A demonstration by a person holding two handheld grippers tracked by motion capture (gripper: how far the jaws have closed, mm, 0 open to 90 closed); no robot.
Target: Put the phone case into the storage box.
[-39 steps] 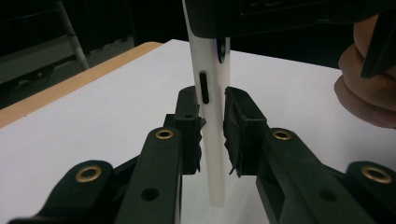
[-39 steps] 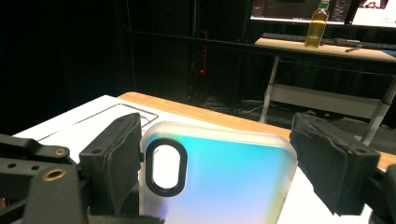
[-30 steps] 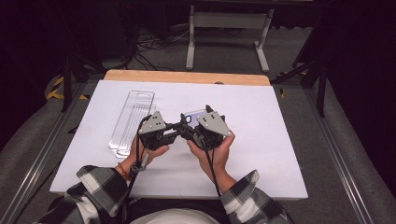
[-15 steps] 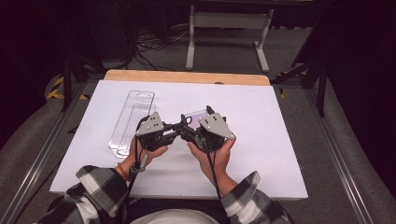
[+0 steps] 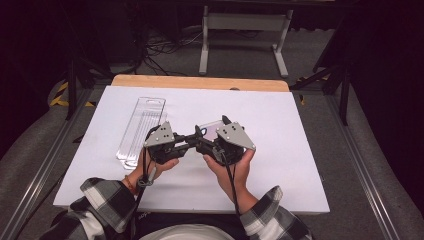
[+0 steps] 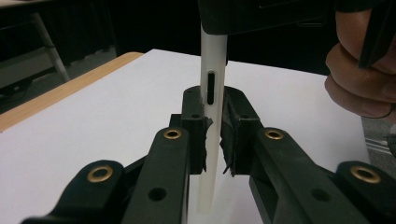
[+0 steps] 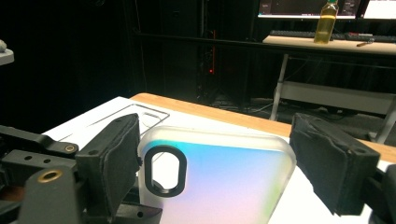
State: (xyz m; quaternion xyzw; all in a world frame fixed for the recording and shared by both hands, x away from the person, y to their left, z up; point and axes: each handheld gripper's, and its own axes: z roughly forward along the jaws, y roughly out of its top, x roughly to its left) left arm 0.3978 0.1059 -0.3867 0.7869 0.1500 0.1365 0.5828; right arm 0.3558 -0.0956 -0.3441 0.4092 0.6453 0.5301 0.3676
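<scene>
A translucent phone case (image 5: 212,129) with a rainbow-tinted back and an oval black-rimmed camera cutout (image 7: 165,171) is held above the white table between both grippers. In the left gripper view the case (image 6: 212,60) stands edge-on, and my left gripper (image 6: 214,140) is shut on its thin wall. In the right gripper view the case (image 7: 224,182) lies flat between the pads of my right gripper (image 7: 215,158), which is shut across its width. From above, the left gripper (image 5: 192,140) and the right gripper (image 5: 212,134) meet nose to nose at mid-table.
A long clear plastic package (image 5: 142,129) lies flat on the white table top (image 5: 280,165), left of the hands. A wooden strip (image 5: 200,82) runs along the far edge. Metal rails flank the table, and a stand and cables sit beyond.
</scene>
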